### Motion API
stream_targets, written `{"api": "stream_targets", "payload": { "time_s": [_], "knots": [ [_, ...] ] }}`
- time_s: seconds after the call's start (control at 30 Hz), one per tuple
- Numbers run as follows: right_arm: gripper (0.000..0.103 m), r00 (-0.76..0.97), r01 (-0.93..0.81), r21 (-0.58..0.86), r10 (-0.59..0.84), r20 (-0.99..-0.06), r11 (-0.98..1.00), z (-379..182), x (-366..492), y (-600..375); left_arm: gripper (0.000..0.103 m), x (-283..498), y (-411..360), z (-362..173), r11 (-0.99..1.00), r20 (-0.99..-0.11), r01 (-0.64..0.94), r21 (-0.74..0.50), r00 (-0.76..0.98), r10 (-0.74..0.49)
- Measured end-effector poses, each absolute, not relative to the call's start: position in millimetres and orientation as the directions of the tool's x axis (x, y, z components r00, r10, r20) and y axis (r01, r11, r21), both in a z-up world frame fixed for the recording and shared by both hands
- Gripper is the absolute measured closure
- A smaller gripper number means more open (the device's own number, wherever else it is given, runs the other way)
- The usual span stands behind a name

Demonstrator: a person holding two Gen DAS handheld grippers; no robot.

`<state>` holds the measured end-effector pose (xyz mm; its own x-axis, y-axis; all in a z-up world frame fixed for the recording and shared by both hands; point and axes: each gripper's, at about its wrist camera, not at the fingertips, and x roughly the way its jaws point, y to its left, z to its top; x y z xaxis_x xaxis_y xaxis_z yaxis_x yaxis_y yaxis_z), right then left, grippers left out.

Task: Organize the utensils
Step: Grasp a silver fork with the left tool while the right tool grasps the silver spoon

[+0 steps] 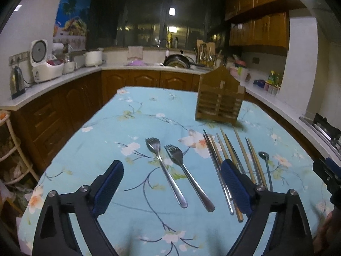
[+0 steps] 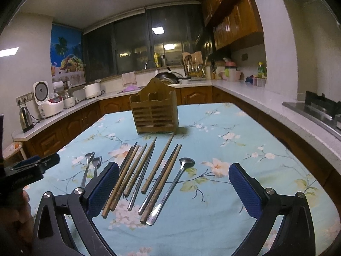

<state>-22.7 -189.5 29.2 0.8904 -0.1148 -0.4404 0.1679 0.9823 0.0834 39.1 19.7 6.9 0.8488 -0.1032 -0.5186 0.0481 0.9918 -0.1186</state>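
A desk [image 1: 102,132] covered with a light blue flowered cloth carries the utensils. Two steel forks [image 1: 170,166] lie side by side near its middle, tines pointing away from the camera. Just to their right a row of chopsticks [image 2: 136,175], some wooden and some metal, lies roughly parallel, a few touching one another. A long-handled steel spoon [image 2: 170,189] rests at the right end of that row, bowl away from the camera. Farther back on the cloth stands a slatted wooden utensil holder [image 2: 154,113], upright, with two compartments showing in the right wrist view; whether anything is inside I cannot tell.

The left tool [image 1: 172,170] hangs above the forks with its blue-padded jaws spread wide, nothing pressed between them; the forks lie on the cloth in the gap below. The right tool [image 2: 173,175] is likewise released, its jaws wide apart over the chopsticks and spoon, gripping nothing. A hand [image 2: 19,213] shows at the left edge of the right wrist view.
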Motion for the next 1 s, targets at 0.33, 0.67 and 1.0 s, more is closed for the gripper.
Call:
{"api": "stream_targets", "payload": {
  "time_s": [0.33,0.67,1.0],
  "knots": [
    [0.015,0.821,0.151,0.154,-0.037,-0.57,0.976,18,23,-209,0.042,109,23,3,0.979,-0.68,0.107,-0.172,0.706,-0.196],
    [0.043,0.708,0.201,0.24,0.029,-0.706,0.95,-17,69,-232,0.066,174,30,-14,0.969,-0.795,0.094,-0.228,0.556,-0.241],
    [0.06,0.615,0.222,0.266,0.076,-0.784,0.938,-40,106,-242,0.069,220,11,-32,0.978,-0.825,0.101,-0.181,0.526,-0.207]
  ]
}}
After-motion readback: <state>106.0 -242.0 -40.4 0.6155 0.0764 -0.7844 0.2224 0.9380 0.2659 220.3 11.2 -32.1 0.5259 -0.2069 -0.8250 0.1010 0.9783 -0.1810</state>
